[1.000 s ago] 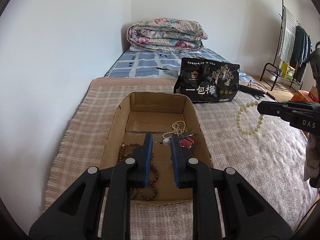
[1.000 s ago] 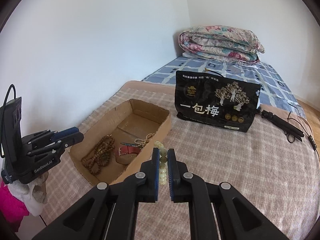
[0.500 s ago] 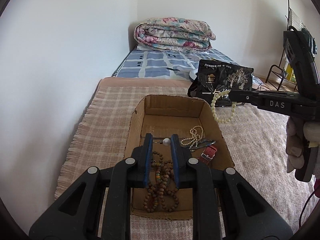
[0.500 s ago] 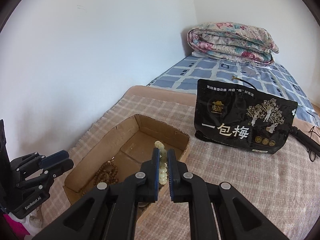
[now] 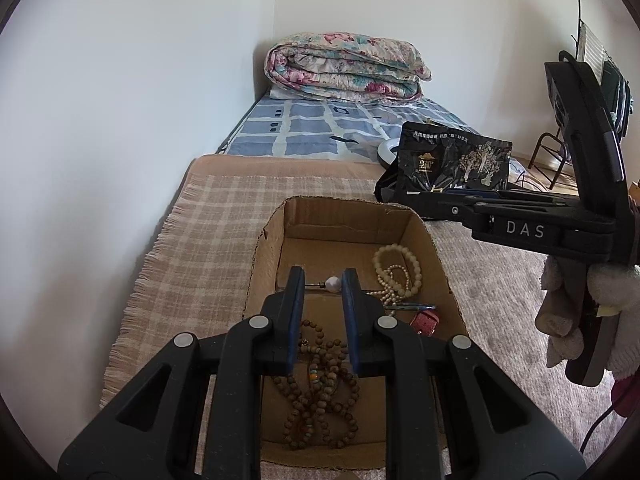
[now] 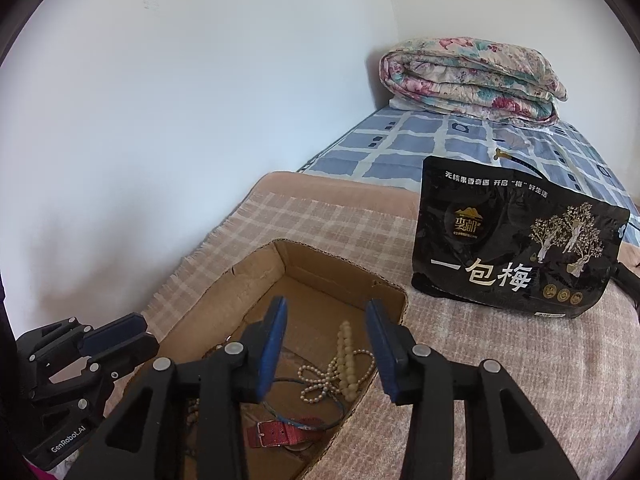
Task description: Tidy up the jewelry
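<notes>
The right gripper (image 6: 326,340) hangs over the cardboard box (image 6: 256,276), jaws opening and empty; the pale bead bracelet (image 6: 347,364) lies below beside a pearl strand (image 6: 320,380).

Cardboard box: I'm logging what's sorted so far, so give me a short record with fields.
container: cardboard box on a plaid blanket
contents: pale bead bracelet, small pearl strand, brown bead necklace, red strap
left hand-held gripper: holds a pearl pin
right hand-held gripper: opening, nothing between its jaws
beside box: black bag
</notes>
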### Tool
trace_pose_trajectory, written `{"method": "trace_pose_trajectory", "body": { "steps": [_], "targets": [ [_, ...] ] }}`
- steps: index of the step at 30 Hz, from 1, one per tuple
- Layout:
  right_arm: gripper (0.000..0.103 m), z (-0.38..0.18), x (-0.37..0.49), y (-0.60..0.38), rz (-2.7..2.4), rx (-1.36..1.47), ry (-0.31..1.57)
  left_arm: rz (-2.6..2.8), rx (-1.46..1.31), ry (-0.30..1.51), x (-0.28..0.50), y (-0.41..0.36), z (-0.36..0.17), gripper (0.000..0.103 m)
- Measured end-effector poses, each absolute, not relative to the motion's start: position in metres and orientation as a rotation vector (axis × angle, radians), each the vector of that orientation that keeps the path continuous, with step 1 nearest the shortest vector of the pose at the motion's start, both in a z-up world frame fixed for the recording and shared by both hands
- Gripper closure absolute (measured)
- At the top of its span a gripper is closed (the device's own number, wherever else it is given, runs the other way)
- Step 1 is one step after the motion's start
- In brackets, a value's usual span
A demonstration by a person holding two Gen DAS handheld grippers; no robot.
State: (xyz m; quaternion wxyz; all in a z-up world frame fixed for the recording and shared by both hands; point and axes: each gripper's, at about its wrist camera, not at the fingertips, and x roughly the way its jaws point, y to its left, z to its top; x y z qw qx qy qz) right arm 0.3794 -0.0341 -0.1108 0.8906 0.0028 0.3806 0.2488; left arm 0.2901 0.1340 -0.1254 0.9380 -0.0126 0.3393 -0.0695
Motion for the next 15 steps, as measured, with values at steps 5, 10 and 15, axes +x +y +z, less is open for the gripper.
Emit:
{"method": "trace_pose_trajectory", "body": {
  "steps": [5, 10, 15],
  "targets": [
    [0.059, -0.108, 0.375, -0.035, 0.504, -0.006, 0.787, -0.138, -0.024, 0.681, 0.284, 0.133, -0.122, 0.075],
    [0.059, -0.099, 0.366, -0.041, 0.495, -0.013, 0.775, -0.141, -0.024, 0.672, 0.276, 0.129, -0.114, 0.075],
    [0.058, -0.085, 0.353, -0.049, 0.484, -0.014, 0.754, -0.137, -0.027, 0.655, 0.264, 0.127, -0.101, 0.075]
  ]
}}
